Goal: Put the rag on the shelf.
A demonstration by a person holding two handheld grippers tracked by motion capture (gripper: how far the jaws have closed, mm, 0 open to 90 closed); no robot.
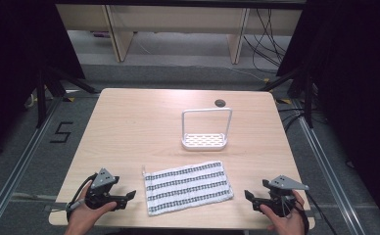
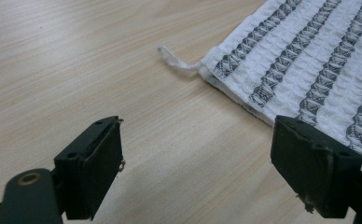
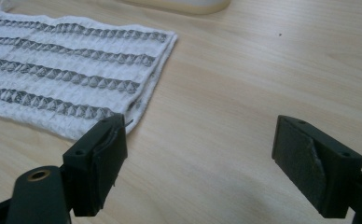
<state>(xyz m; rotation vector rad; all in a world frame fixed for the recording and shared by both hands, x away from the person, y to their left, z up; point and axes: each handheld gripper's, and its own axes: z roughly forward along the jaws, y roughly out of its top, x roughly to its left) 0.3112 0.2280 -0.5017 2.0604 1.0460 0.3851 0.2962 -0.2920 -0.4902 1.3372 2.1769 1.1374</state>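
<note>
A white cloth with dark patterned stripes (image 1: 187, 186) lies flat near the table's front edge, a small loop (image 2: 172, 58) at its far left corner. My left gripper (image 1: 129, 197) rests on the table just left of the cloth (image 2: 309, 60), open, nothing between its jaws. My right gripper (image 1: 249, 197) sits on the table to the right of the cloth (image 3: 67, 74), also open and empty. A white rack (image 1: 205, 128) with a tall wire handle and a slotted base stands behind the cloth.
The wooden table (image 1: 144, 127) has a small dark round hole (image 1: 220, 103) near its far edge. Bare wood stretches across the left and far parts. Black frame posts and cables stand on the floor around the table.
</note>
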